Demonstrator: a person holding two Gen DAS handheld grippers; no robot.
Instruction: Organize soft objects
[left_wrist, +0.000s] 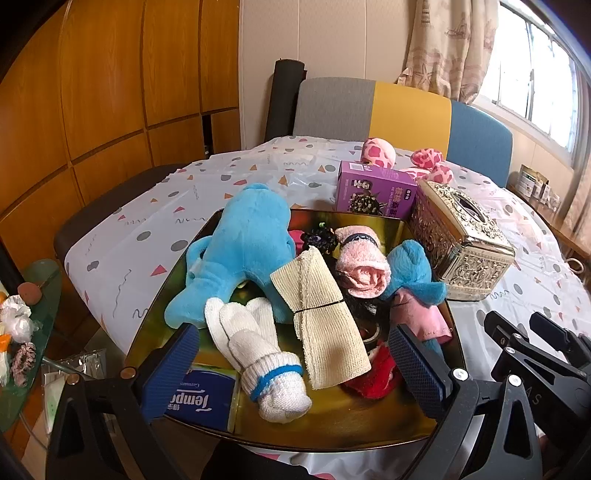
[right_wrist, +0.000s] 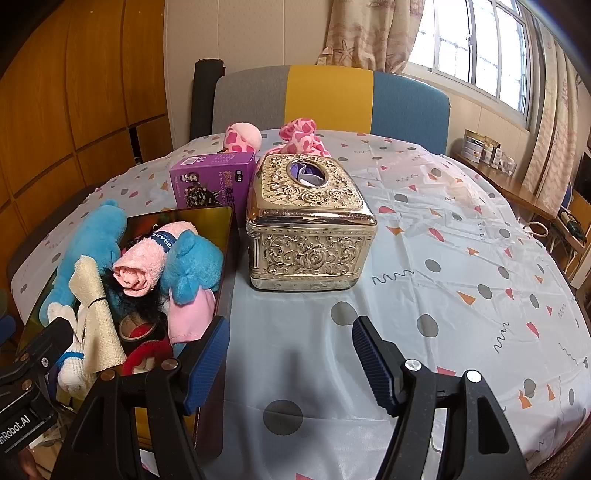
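Gold-toned tray (left_wrist: 354, 428) lay under and just ahead of the left tongs (left_wrist: 295, 365), heaped with soft things. Spread wide, those left tongs, blue pads (left_wrist: 168, 373) standing apart on either side of the pile, pinching nothing. Between the pads: rolled white socks (left_wrist: 258, 350) with a blue band, and beside them a cream bandage roll (left_wrist: 321, 317) tied at its middle. Beyond the socks, a big blue plush toy (left_wrist: 243, 251) sprawled across the tray's far left part. Straight ahead of the tongs, a rolled pink towel (left_wrist: 364, 267), with a dark scrunchie (left_wrist: 319, 238) behind it. By the right pad: a smaller blue plush (left_wrist: 413, 271), a pink cloth (left_wrist: 421, 317) and something red and fluffy (left_wrist: 373, 373) close against the pad. Under the left pad, a blue tissue pack (left_wrist: 207, 398) in the tray's near corner. Right tongs (right_wrist: 290, 365) likewise spread, holding nothing, hovering over bare patterned cloth on the bench (right_wrist: 461, 258) with the tray off to their left. Ahead of them, an ornate gold tissue box (right_wrist: 310, 225) standing on the bench; left of that and farther off, a purple carton (right_wrist: 212, 181). Behind both boxes, a pink spotted plush (right_wrist: 299, 138) lying near the bench's far edge. Past that edge, a grey, yellow and blue chair back (right_wrist: 328, 98).
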